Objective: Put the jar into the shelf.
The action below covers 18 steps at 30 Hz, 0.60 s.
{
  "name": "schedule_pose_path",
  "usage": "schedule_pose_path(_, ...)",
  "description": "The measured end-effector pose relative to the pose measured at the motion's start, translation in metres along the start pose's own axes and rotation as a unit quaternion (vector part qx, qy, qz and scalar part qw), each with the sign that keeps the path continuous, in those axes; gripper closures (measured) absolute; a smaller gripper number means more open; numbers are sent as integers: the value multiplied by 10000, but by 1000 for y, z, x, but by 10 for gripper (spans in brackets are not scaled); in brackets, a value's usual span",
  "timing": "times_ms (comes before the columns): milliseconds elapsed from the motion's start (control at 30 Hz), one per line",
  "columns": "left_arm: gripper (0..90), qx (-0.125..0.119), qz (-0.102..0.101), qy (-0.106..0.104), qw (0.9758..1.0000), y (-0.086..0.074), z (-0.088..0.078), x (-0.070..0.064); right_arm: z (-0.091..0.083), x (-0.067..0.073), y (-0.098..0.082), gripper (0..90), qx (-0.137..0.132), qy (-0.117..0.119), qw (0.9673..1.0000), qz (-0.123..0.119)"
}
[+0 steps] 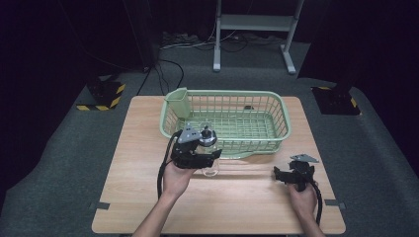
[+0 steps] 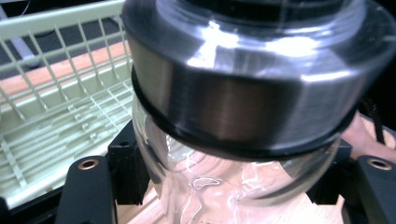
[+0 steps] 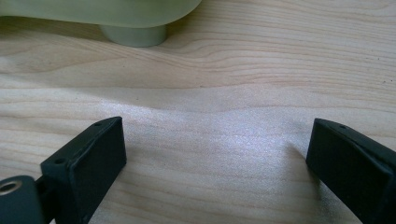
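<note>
glass jar held up at the basket's front wall

forearms come in from the bottom edge of the high view, nearest the camera, one toward each side of the table [image 1: 148,197]. left hand [image 1: 177,177] is raised, wrist bent up, and carries the left gripper [image 1: 210,154] off the wood, pointing toward the right and the basket. its jaws are clamped on a clear glass jar [image 1: 209,148] with a steel collar [image 2: 233,98] and a dark top; in the left gripper view the black pads press the glass belly from both sides, just under the collar. the jar hangs upright, clear of the table, just in front of the basket [image 1: 276,106] near its left half, its top about level with the rim.

right hand [image 1: 302,197] lies low near the table's right front corner, well apart from the jar. right gripper [image 1: 277,174] points left across the wood, its jaws spread wide with nothing between them; bare grain shows between them in the right gripper view [image 3: 219,154], and the basket's foot [image 3: 133,35] stands ahead.

open wood runs between the two hands and along the front edge. the basket takes the far middle of the table, with a cup-like pocket [image 1: 178,102] at its left far corner.
</note>
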<state>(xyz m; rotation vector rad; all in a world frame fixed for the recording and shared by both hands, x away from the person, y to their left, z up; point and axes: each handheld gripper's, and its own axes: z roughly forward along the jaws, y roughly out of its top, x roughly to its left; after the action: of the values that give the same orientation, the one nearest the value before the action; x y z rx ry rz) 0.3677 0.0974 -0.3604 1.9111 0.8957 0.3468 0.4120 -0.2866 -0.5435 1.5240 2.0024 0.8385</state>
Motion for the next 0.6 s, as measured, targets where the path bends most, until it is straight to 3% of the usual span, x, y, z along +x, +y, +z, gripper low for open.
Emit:
schedule_pose_path(267, 315, -44, 56, -171, 9998, 28, -3, 0, 0, 0, 0, 45, 2, 1, 10000, -3)
schedule_pose_path(600, 315, -84, 189, -227, 9995, 65, 2, 3, 0, 0, 0, 46, 1, 1, 10000, -4)
